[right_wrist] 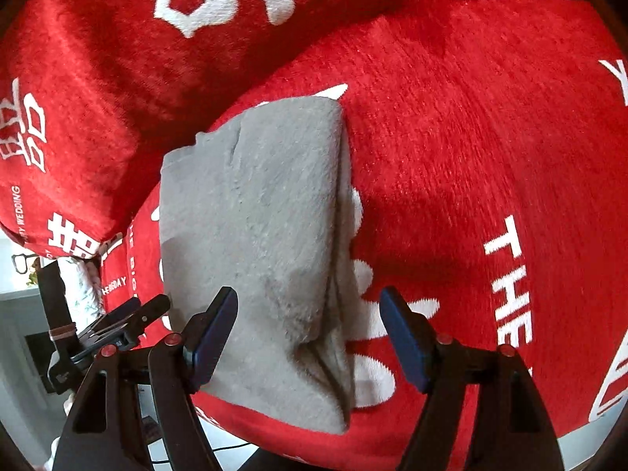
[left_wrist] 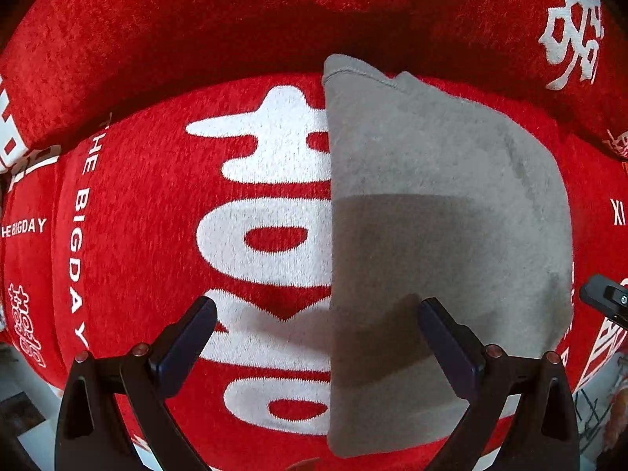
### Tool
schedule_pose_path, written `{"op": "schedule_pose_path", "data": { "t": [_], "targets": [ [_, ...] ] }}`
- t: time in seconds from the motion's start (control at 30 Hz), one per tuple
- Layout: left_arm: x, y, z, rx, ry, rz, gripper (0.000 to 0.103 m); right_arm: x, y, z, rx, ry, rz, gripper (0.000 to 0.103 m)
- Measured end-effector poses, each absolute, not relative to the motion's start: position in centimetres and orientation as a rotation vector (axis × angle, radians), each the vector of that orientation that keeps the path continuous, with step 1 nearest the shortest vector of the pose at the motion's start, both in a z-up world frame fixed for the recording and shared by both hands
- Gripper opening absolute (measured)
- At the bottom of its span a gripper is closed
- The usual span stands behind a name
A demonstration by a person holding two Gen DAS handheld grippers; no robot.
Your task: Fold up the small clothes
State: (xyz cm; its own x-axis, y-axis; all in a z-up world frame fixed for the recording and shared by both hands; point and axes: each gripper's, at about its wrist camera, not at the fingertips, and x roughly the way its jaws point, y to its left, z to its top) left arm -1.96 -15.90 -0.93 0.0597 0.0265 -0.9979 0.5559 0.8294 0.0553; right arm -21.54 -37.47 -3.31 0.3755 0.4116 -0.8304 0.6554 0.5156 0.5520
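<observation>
The left gripper hangs with jaws spread, empty, above the red plush cover with white lettering. The folded grey fleece cloth lies flat on it. The right gripper is likewise wide, gripping nothing.

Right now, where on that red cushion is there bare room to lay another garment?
Free: the red seat cushion on the folded edge side of the gray garment. Crowded: the garment's near end, where both grippers, left gripper and right gripper, hover open.
</observation>
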Motion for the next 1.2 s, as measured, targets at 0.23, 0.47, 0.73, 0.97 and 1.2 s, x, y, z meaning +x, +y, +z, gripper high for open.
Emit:
{"op": "schedule_pose_path", "data": {
  "t": [0.23, 0.47, 0.73, 0.97, 1.2],
  "targets": [
    [-0.3, -15.9, -1.2, 0.476, 1.468, -0.398, 0.103, -21.7, -38.6, -4.9, 1.155, 1.239, -0.19, 0.078],
    [0.6, -16.4, -1.2, 0.403, 1.51, -0.549, 0.103, -21.9, -40.0, -6.7, 1.296, 1.18, -0.089, 0.079],
    [0.6, -19.1, -4.5, 0.355, 1.577, -0.705, 0.103, -20.3, -39.1, -9.3, 1.354, 1.175, 0.063, 0.079],
    [0.7, -20.4, -5.9, 0.302, 1.599, -0.737, 0.103, -17.9, -38.3, -9.4, 1.336, 1.14, 0.132, 0.083],
    [0.2, -19.8, -7.0, 0.235, 1.627, -0.722, 0.103, -16.4, -37.4, -9.9, 1.379, 1.095, 0.144, 0.084]
  ]
}}
